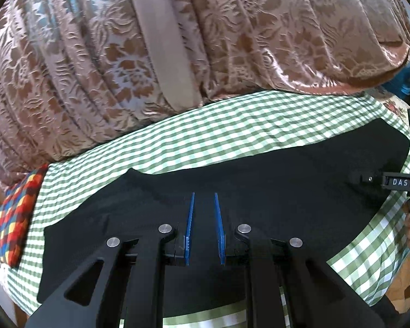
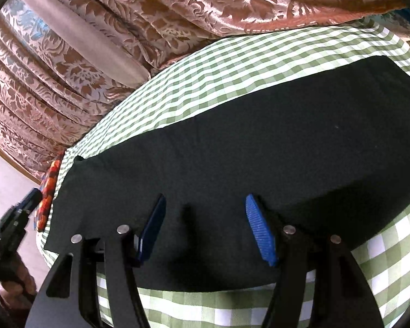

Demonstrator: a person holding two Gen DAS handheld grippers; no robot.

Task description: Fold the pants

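Two black blue-padded grippers, the left gripper (image 1: 204, 228) narrowed on nothing and the right gripper (image 2: 206, 228) spread empty, hover over flat black pants (image 2: 246, 150) along the green-checked bedsheet's (image 2: 205, 76) near edge; next likely comes gripping a hem.

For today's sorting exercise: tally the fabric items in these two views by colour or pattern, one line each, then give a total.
Black pants: 1
Green-and-white checked sheet: 1
Brown floral curtain: 1
Multicoloured checked cloth: 1
Total: 4
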